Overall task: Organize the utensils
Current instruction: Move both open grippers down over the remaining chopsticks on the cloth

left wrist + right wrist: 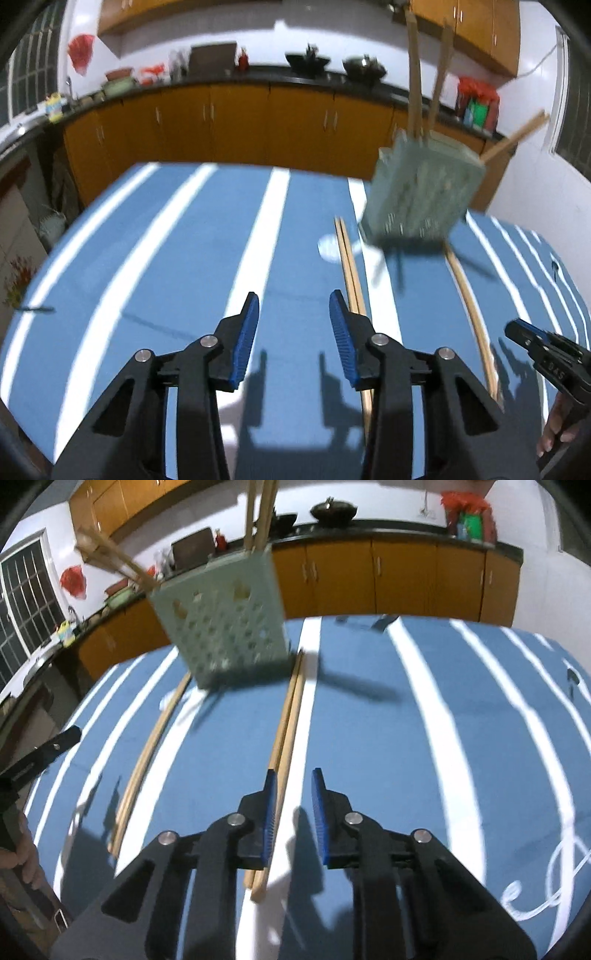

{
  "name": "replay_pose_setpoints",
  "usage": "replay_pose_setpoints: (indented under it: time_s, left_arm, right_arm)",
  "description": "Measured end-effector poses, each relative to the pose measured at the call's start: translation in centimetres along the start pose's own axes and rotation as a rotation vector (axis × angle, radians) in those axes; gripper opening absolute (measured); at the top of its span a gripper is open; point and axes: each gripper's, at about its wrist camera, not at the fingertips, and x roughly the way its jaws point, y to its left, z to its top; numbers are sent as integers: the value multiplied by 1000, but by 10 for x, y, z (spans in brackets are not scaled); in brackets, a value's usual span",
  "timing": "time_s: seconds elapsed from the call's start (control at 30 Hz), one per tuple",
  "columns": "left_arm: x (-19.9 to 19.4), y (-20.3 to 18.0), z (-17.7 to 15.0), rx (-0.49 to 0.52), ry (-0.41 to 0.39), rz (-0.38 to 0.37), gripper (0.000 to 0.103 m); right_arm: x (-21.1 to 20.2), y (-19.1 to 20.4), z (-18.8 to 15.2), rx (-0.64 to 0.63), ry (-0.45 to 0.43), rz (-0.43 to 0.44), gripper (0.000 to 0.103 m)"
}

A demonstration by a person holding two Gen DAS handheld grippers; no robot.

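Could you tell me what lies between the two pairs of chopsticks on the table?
Only striped blue tablecloth between the left pair and right pair, clearest in the right wrist view.

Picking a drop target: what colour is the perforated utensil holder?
Pale grey-green utensil holder, clearest in the right wrist view.

Ahead of you on the bench [369, 775] stands the utensil holder [225, 627] with chopsticks [258, 513] in it; one loose pair [286, 738] lies before it, another pair [147, 753] to its left.
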Motion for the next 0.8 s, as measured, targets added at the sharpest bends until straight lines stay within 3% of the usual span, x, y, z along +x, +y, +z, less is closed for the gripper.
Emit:
replay_pose_setpoints:
  time_s: [0.27,0.8]
  left_arm:
    - [10,-6,-20,11,70,-27,38]
    - [22,-15,-28,19,124,-67,34]
  right_arm:
    - [17,10,-8,-39,60,-3,14]
    - [21,-7,-4,-19,65,-82,8]
